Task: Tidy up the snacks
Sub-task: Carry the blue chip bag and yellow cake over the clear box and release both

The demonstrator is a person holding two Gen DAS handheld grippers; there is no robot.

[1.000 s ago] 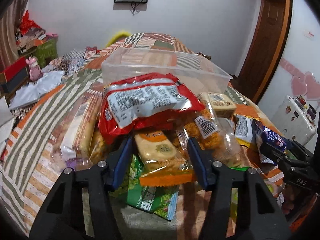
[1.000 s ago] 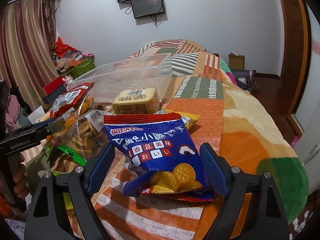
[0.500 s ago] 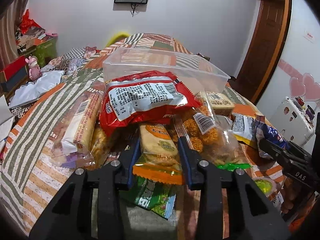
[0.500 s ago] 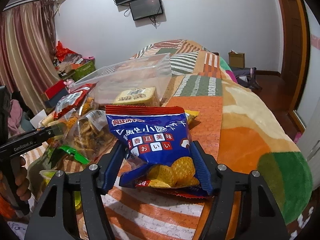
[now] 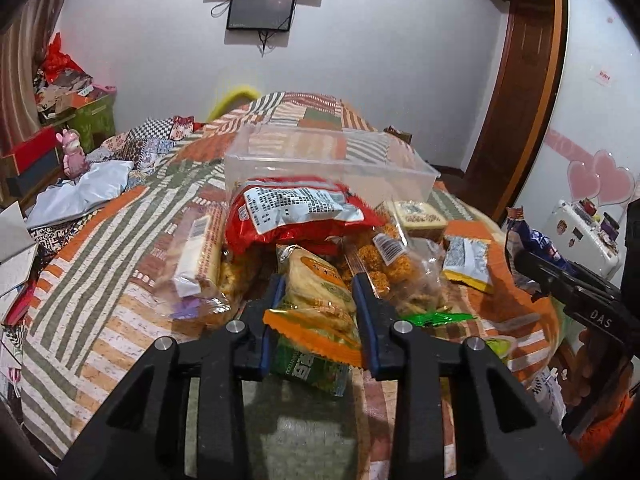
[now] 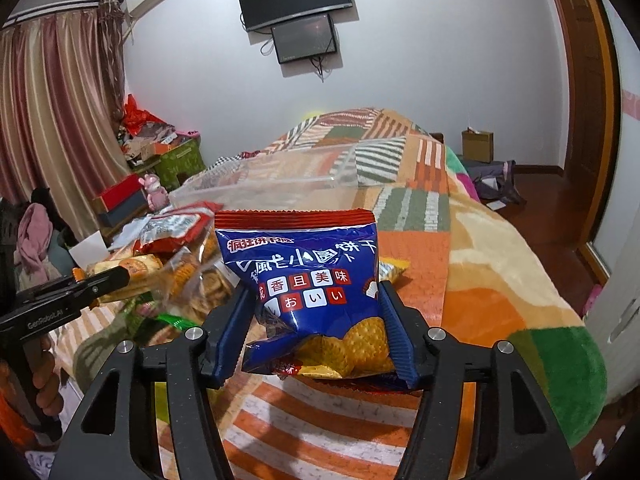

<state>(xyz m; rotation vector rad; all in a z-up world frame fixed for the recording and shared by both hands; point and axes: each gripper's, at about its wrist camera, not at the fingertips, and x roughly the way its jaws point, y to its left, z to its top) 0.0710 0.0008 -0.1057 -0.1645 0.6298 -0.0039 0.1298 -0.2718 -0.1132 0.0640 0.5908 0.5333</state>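
Clear plastic bin [image 5: 332, 160] sits open-topped in the upper centre of both views, dead ahead of and beyond your two loads. Left gripper [image 5: 318, 280], jaws just closing, pinches the orange cracker pack [image 5: 316, 300]; the pack's long axis points at the bin. Right gripper [image 6: 316, 312], likewise just closing, clamps the blue biscuit bag [image 6: 308, 280]. The snack pile [image 5: 304, 216] lies between left gripper and bin; the right one looks to have the clearer path.

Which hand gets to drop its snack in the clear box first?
Probably left: its hand-held gripper holds the orange cracker pack straight before the clear box. From the right, the box sits off left.
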